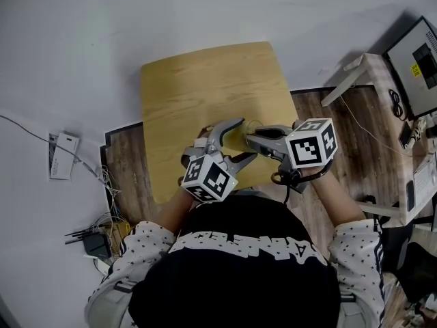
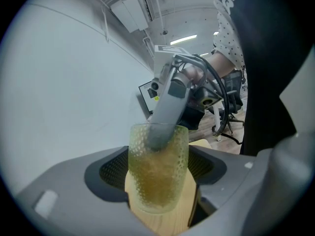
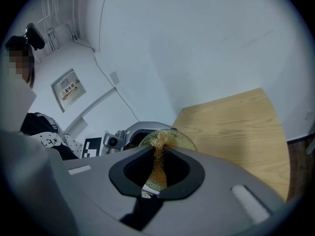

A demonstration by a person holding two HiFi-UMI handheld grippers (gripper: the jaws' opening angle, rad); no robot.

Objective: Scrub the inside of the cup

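Observation:
A textured clear cup [image 2: 158, 181] with a yellow tint sits tilted between the jaws of my left gripper [image 2: 157, 183], which is shut on its sides. In the head view the cup [image 1: 240, 141] is held just above the near edge of the wooden table [image 1: 198, 80]. My right gripper [image 1: 251, 138] reaches in from the right, and its grey jaws [image 2: 160, 136] dip into the cup's mouth. That right gripper [image 3: 157, 173] is shut on a golden mesh scrubber [image 3: 158, 159], which hangs into the cup [image 3: 179, 139]. The scrubber [image 2: 153, 171] shows through the cup's wall.
The small table stands on a wood-patterned mat. On the floor to the left are a white box [image 1: 61, 156] and a bundle of cables [image 1: 95, 241]. To the right are a pale wooden stand [image 1: 355, 74] and a monitor [image 1: 420, 57].

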